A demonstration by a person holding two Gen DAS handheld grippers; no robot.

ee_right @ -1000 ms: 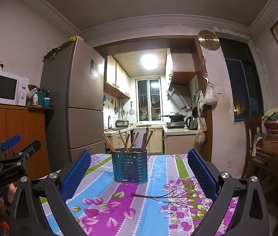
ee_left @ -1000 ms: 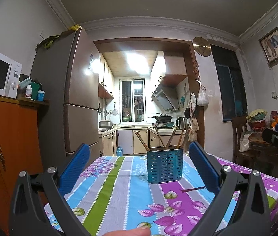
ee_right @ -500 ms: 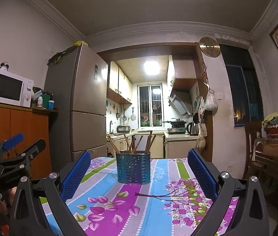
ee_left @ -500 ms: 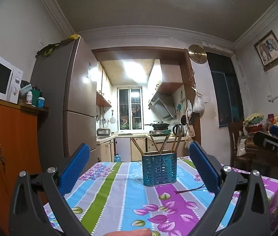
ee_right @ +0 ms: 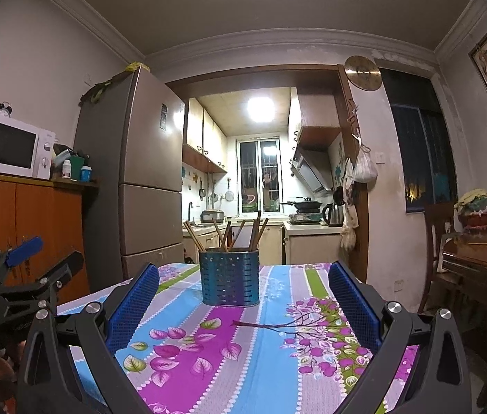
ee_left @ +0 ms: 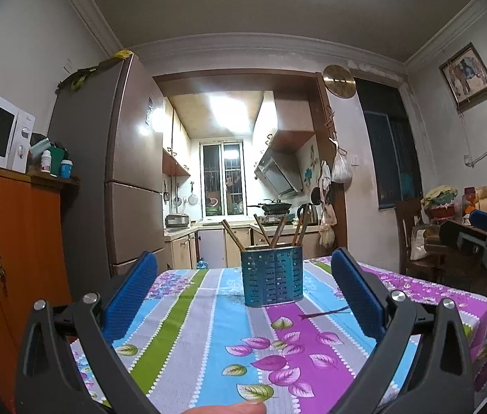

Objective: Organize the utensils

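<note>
Over the last second both cameras had tipped slightly upward and drawn a little back, so the ceiling filled more of each view and the blue perforated metal utensil holder (ee_left: 272, 276) sat lower and nearer the middle between the fingers than it had a second before; nothing on the table had moved. That suggested a pause or a re-aiming rather than progress, since no utensil had been picked up. The left gripper (ee_left: 243, 289) hung above the near end of the floral striped tablecloth (ee_left: 188, 338) with its blue padded fingers spread wide apart and nothing between them. The right gripper (ee_right: 243, 296) was likewise splayed open and empty, and appeared at the right edge of the left view. The holder stood upright on the cloth, well ahead of both grippers, and held a loose bunch of brown wooden chopsticks (ee_right: 224, 233) leaning outward in different directions; how many could not be counted surely. One thin dark chopstick (ee_right: 260, 325) lay flat on the cloth just in front of the holder, apart from it and nearer the right gripper. By my judgement it was the one piece left to gather, and the right gripper was better placed to take it.
</note>
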